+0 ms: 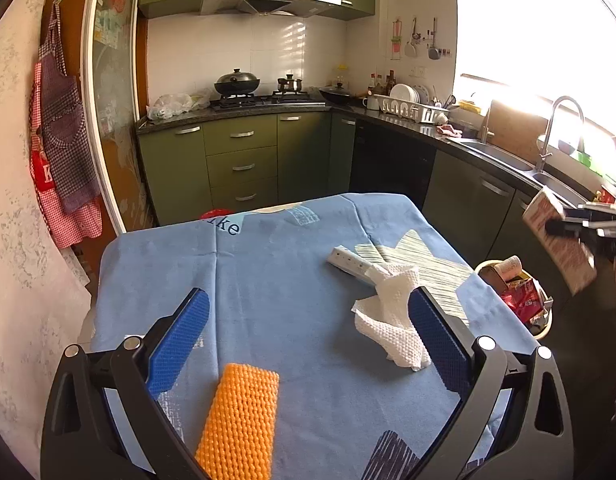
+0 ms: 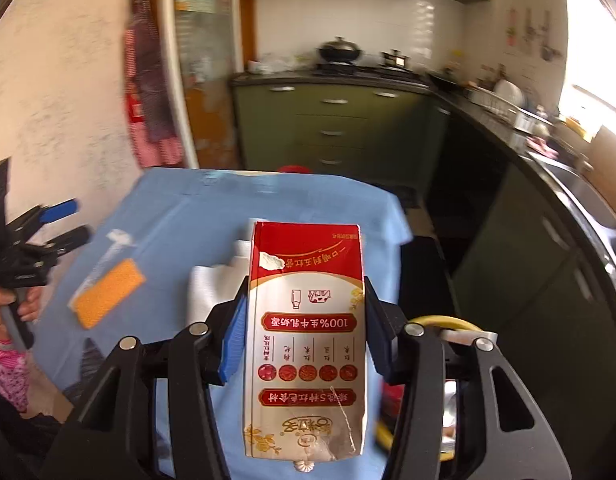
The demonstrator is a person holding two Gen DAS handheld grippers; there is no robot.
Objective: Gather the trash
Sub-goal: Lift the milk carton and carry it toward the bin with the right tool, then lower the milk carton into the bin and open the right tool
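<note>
Clamping a red-and-white milk carton (image 2: 306, 332) between their blue pads, the fingers (image 2: 232, 344) of the right gripper (image 2: 304, 320) press on its two long sides. The carton stands with its print upside down toward the camera and is creased near its lower corner. In the left wrist view the same carton (image 1: 557, 246) shows at the right edge, tilted in the dark jaws of that gripper (image 1: 563, 226), off the side of the tabletop and above the yellow-rimmed trash bin (image 1: 541, 330). The bin stands on the floor just beside the table's right edge and already holds red wrappers (image 1: 521, 296) and other packaging.

The left gripper (image 1: 309, 340) has its fingers (image 1: 180, 340) spread wide with nothing between them, hovering over the near part of the blue tablecloth (image 1: 268, 280). A crumpled white paper towel (image 1: 391, 320) lies on the cloth just inside the right-hand finger; whether they touch I cannot tell. Beyond the towel, touching its far end, lies a white power strip (image 1: 347, 262). An orange knitted sponge (image 1: 242, 420) lies at the near edge of the tabletop, between the open fingers and closer to the camera.

From the right wrist view a hand (image 2: 12, 312) grips the left gripper's handle at the far left, with a pink patterned sleeve (image 2: 6, 372) below it. Behind the table run green kitchen cabinets (image 1: 240, 164), a stove with pots (image 1: 238, 82) and a sink (image 1: 507, 156).
</note>
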